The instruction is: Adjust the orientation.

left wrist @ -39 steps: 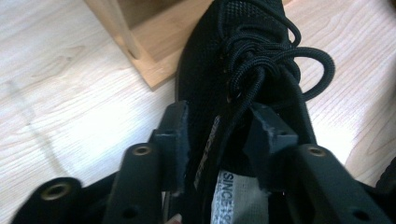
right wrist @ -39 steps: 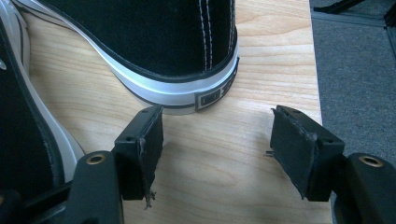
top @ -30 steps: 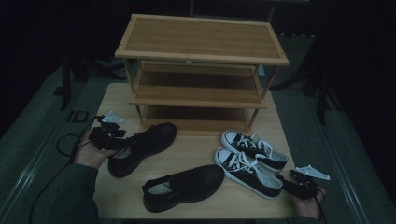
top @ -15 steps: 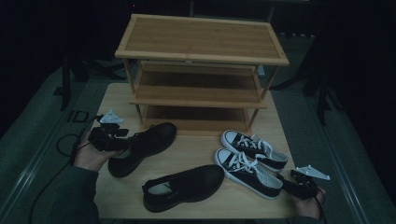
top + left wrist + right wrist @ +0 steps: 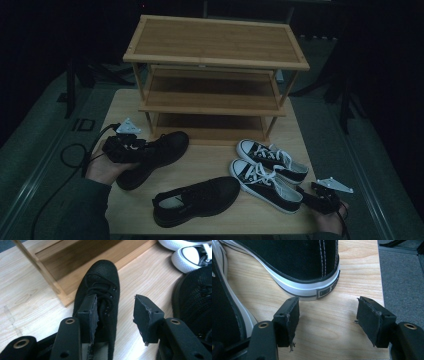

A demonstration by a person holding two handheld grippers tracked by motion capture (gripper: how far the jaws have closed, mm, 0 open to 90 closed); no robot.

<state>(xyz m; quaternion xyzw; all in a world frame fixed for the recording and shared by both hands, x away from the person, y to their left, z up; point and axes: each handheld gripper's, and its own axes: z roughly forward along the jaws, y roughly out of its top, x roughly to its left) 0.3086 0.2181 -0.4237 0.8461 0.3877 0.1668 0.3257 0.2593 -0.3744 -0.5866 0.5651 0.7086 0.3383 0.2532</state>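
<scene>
- No readable writing is being found: a small rectangular heel patch (image 5: 325, 292) on the sneaker is being seen in the right gripper view, its lettering too blurred to read.
- The black mesh shoe (image 5: 155, 157) is being straddled by the left gripper (image 5: 142, 150) just in front of the shoe rack (image 5: 215, 55), toe turned toward the rack's bottom shelf.
- In the left gripper view the jaws are being held spread; one pad is lying against the laces of that shoe (image 5: 100, 297), the other is standing clear over bare table. No pinch is being made.
- A second black shoe (image 5: 197, 200) is being seen nearer the person than the rack, beside a pair of black-and-white sneakers (image 5: 267, 172).
- The right gripper (image 5: 320, 197) is being rested near the table's front corner, well apart from the rack, jaws spread on nothing, with a sneaker heel (image 5: 299, 265) just ahead.
- The whole rack is being shown in the high view; pad contact is being resolved in the gripper views.
</scene>
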